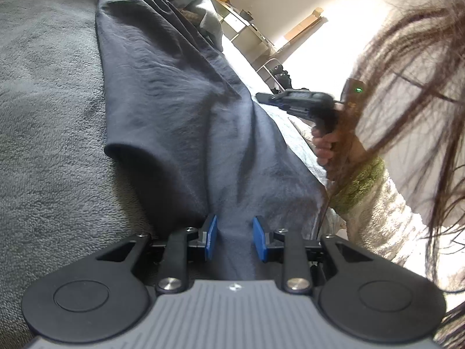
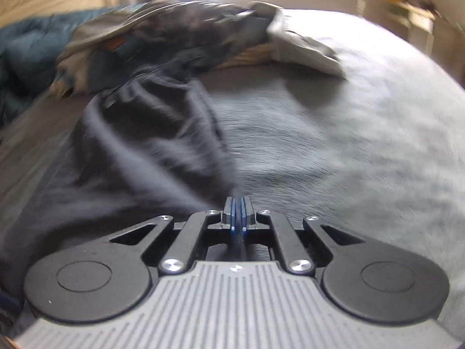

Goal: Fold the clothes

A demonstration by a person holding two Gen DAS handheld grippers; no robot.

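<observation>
A dark navy garment (image 1: 174, 110) lies stretched over the grey blanket (image 1: 49, 116) on the bed. My left gripper (image 1: 234, 237) is open, its blue pads (image 1: 211, 235) on either side of a fold of the garment's near end. My right gripper (image 2: 239, 212) is shut on the garment's edge (image 2: 145, 151); this view is motion-blurred. The right gripper also shows in the left wrist view (image 1: 293, 100), held in the person's hand at the garment's right edge.
A pile of other clothes (image 2: 162, 32) on a woven basket (image 2: 247, 55) sits at the far side of the bed. The person's hair and fleece sleeve (image 1: 386, 203) fill the right. Shelves (image 1: 247, 26) stand by the far wall.
</observation>
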